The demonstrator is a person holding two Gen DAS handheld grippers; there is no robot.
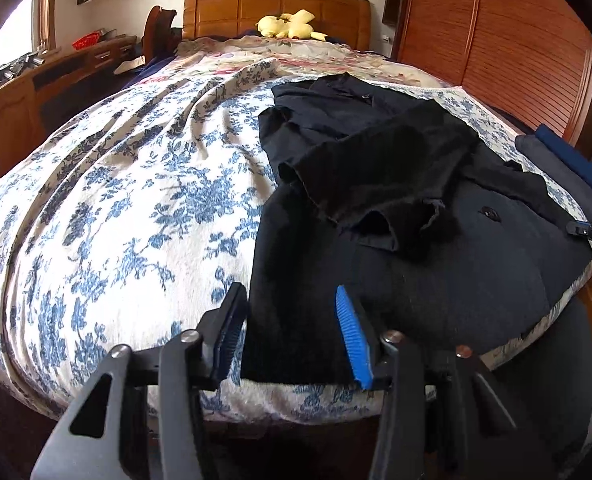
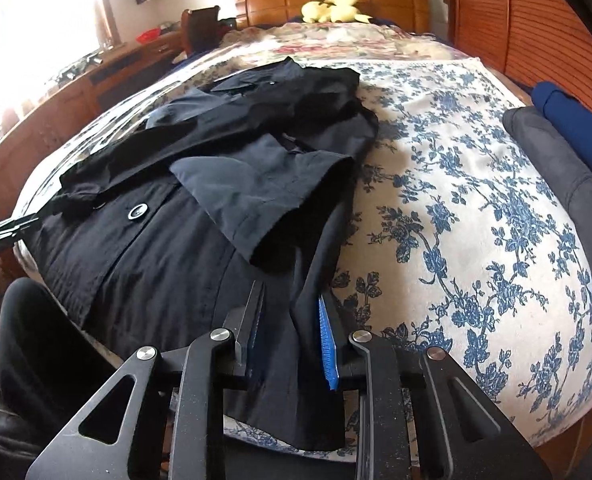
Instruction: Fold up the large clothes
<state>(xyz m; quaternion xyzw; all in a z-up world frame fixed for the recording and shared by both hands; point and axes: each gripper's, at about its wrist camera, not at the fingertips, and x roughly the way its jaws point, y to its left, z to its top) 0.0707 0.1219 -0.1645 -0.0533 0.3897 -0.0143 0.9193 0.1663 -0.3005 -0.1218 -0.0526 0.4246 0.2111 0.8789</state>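
A large black coat (image 1: 435, 264) lies on the blue-flowered bedspread (image 1: 116, 200), both sleeves folded across its body. My left gripper (image 1: 292, 304) is open, its jaws straddling the coat's near left hem corner at the bed's edge. In the right wrist view the coat (image 2: 176, 248) fills the left half. My right gripper (image 2: 292, 312) is open with a fold of the coat's right hem edge lying between its jaws. The right gripper's tip (image 1: 591, 232) shows at the far right of the left wrist view; the left gripper's tip (image 2: 4, 228) shows at the left edge of the right wrist view.
Folded grey and blue clothes (image 2: 567, 152) are stacked at the bed's right side. A yellow plush toy (image 1: 292, 26) lies by the wooden headboard. A wooden wardrobe (image 1: 495, 40) stands right, a wooden desk (image 1: 24, 92) left. The person's dark legs (image 2: 48, 336) are at the bed's foot.
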